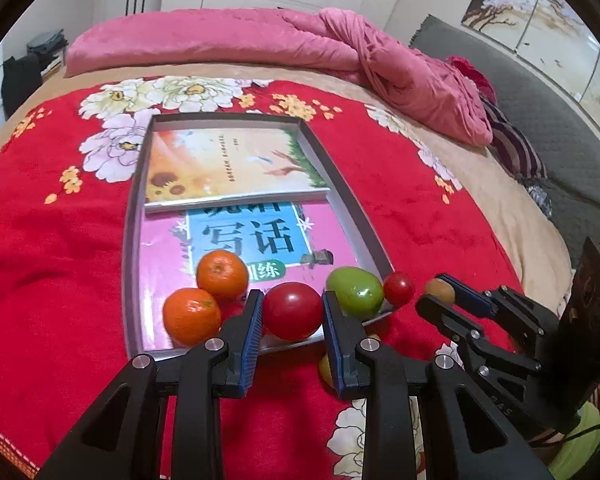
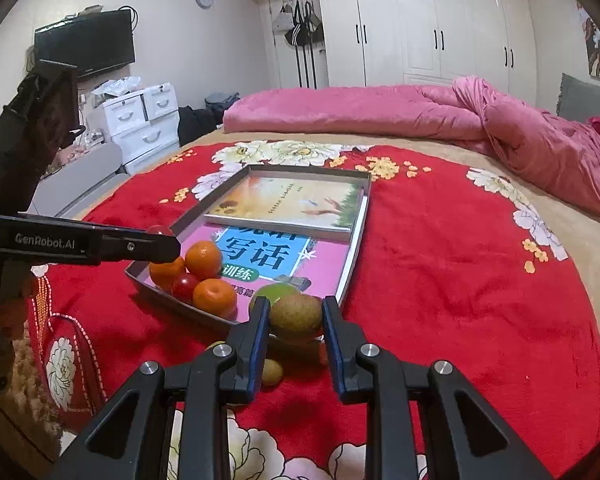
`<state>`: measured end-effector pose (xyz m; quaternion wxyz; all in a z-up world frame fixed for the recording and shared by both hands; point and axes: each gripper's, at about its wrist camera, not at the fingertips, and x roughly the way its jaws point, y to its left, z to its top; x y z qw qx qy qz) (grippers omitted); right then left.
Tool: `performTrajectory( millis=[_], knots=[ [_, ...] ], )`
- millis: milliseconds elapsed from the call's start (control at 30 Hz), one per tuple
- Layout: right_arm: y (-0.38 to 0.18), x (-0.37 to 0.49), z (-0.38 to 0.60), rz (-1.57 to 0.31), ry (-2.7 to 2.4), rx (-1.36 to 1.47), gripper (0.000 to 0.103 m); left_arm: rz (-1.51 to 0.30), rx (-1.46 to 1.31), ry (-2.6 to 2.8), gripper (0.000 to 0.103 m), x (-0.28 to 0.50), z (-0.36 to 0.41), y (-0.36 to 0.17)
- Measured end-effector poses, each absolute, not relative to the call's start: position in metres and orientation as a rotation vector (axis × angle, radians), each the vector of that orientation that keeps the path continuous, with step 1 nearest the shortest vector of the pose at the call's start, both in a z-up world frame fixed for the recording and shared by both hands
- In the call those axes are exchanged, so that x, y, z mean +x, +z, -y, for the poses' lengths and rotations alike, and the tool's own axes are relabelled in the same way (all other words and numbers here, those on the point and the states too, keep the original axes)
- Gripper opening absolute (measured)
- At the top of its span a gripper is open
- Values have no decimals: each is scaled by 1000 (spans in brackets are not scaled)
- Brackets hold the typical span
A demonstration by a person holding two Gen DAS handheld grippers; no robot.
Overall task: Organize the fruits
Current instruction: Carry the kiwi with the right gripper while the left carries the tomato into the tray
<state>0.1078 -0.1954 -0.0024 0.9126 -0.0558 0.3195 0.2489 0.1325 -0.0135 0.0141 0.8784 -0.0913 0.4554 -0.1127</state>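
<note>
A grey tray with two books lies on the red flowered blanket. In the left wrist view my left gripper is shut on a big red tomato over the tray's near edge. Two oranges sit to its left, a green fruit and a small red tomato to its right. My right gripper is shut on a brown kiwi near the tray's near corner; it also shows in the left wrist view. A small yellow-green fruit lies on the blanket below.
A pink quilt is bunched at the far side of the bed. White drawers and a television stand to the left, wardrobes behind. The tray also shows in the right wrist view, with several fruits at its near left corner.
</note>
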Motion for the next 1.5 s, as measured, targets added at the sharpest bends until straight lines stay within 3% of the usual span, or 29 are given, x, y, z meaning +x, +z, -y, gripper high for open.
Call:
performTrajectory(
  millis=[1500],
  knots=[
    [-25,154,193,-717,495,-88,27,-992,-178,-206,30,175,25,-4]
  ],
)
